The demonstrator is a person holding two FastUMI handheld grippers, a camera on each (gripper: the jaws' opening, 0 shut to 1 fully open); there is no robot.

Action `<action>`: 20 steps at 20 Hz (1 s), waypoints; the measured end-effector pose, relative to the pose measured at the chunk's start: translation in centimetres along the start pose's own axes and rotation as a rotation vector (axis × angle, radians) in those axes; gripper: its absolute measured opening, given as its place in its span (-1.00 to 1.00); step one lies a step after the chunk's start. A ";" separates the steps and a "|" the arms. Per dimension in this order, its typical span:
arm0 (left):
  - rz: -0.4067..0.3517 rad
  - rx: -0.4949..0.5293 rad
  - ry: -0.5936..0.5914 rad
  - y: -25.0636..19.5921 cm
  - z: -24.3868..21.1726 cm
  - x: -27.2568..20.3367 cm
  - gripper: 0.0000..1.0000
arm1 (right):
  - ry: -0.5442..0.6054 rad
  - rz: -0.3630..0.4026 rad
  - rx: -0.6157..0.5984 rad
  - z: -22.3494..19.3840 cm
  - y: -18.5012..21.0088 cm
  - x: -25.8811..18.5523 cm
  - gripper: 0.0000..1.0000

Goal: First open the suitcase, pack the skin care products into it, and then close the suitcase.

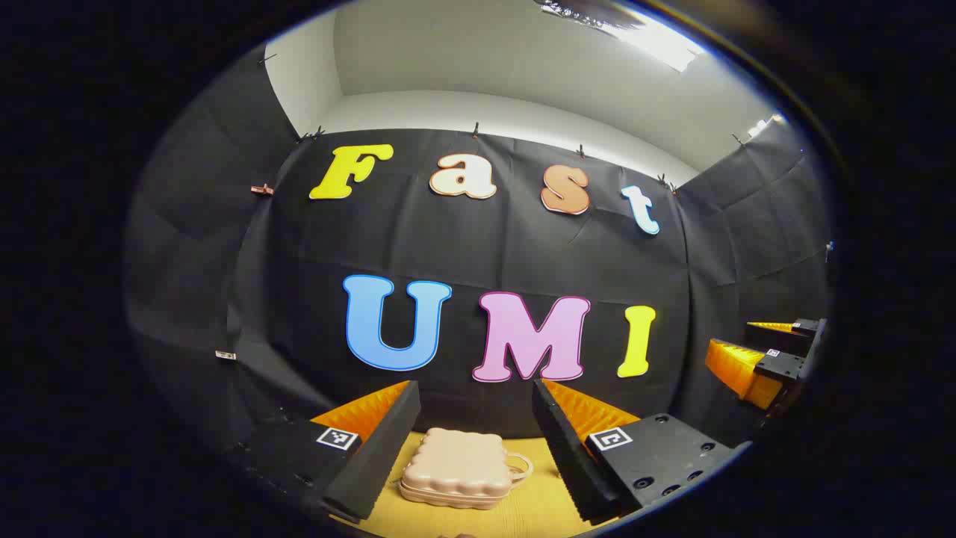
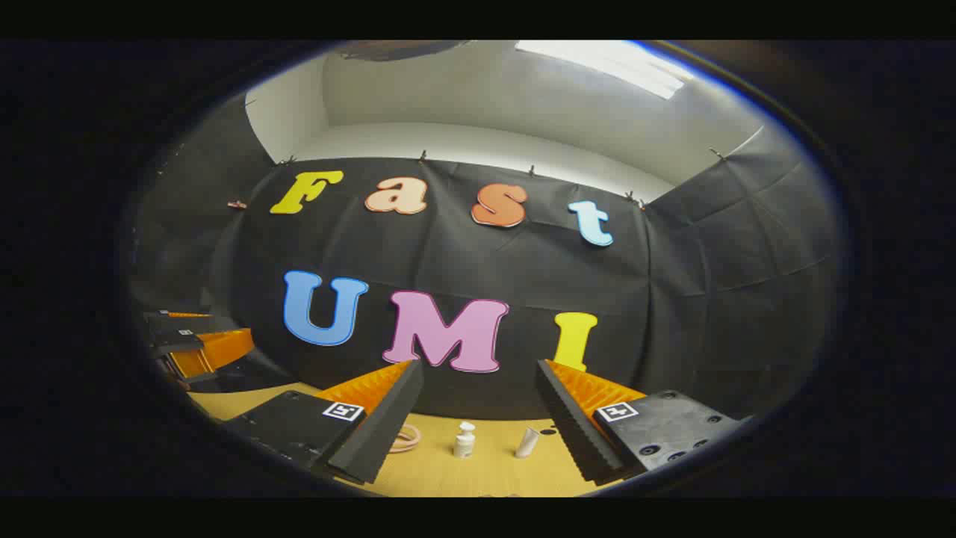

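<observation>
Pink suitcase (image 1: 457, 468) lying shut on the wooden table (image 1: 538, 512), nothing packed yet.

Both claws are hanging released above the table: the left gripper (image 1: 476, 441) is holding its fingers spread with nothing between them, pointing straight at the suitcase, whose handle is facing right in the left gripper view; the right gripper (image 2: 479, 422) is likewise gaping wide and gripping nothing, looking toward a small white pump bottle (image 2: 464, 439) and a pale tube (image 2: 527, 442) standing just beside each other on the table. A pink loop beside its left finger is probably the suitcase handle, though too little is showing to be sure. Judging by this, the task is only beginning: opening, packing both products and closing are all still waiting.
</observation>
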State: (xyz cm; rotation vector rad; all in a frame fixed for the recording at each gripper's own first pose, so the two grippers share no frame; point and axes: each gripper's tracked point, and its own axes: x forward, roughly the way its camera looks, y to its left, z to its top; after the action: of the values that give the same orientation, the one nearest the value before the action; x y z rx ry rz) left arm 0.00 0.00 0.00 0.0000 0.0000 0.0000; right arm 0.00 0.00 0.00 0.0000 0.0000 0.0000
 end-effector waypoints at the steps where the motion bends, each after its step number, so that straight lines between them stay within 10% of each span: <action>1: -0.008 -0.003 0.009 -0.5 -0.3 0.4 0.93 | 0.004 -0.004 0.003 -0.2 -0.7 0.6 0.93; 20: -0.028 0.030 0.123 -2.7 -4.2 5.6 0.93 | 0.043 -0.024 0.043 -3.3 -3.9 4.9 0.93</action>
State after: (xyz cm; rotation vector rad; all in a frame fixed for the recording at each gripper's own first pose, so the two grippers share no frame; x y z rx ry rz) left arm 5.65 -2.70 -4.21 0.0299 0.1228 -0.0281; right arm 4.86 -3.93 -3.28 0.0431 0.0425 -0.0243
